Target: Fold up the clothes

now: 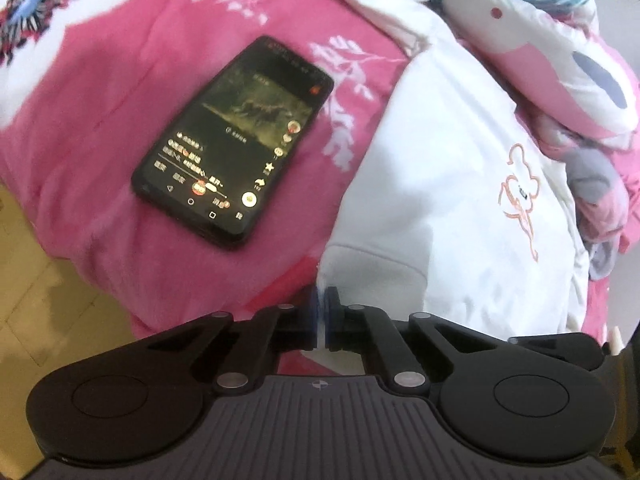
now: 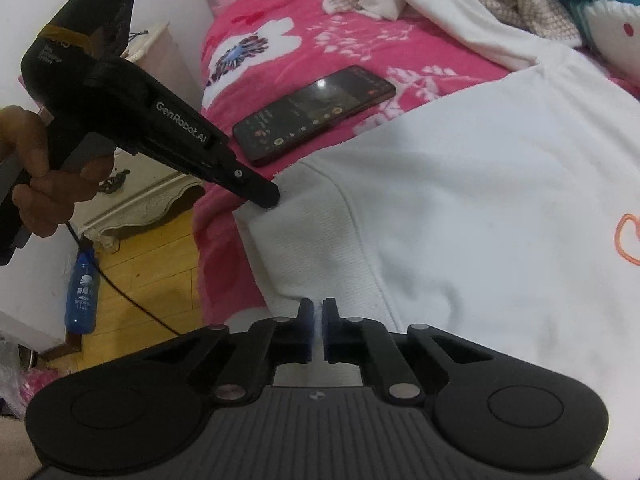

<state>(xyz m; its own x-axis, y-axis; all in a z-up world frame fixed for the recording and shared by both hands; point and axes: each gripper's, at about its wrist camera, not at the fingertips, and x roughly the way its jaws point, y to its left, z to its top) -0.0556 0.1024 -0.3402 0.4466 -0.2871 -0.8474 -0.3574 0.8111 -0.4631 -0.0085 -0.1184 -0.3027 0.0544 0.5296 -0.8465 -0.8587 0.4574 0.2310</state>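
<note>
Tongs first: my left tongs (image 1: 320,300) are clenched on the hem corner of the white sweatshirt (image 1: 452,184), with only a sliver of white cloth showing between the blue pads. My right tongs (image 2: 318,310) are pinched on the same ribbed hem band further along, fabric bunched up in the narrow slit between the pads. Seen from the right wrist, my left tongs reach in from the left side and their black tip bites the cloth at the garment's corner, right where white meets pink. My hand (image 2: 36,176) is wrapped around that grip, knuckles toward the nightstand (image 2: 148,184), and the tool slopes downward onto the bed.

Sweatshirt lies spread on the pink floral blanket (image 1: 100,92), orange line drawing (image 1: 520,200) on its chest, its hood lying away from me. A phone (image 1: 232,140) with its screen lit rests on the blanket just beside the garment's side edge, not touching it.

Room now: bare blanket opens out beyond the phone. On the garment's other side a pink and white quilt (image 1: 560,80) is heaped close against it. Bed edge drops just by my left tongs to the wooden floor (image 2: 132,264), where a blue bottle (image 2: 82,296) stands and a black cable trails.
</note>
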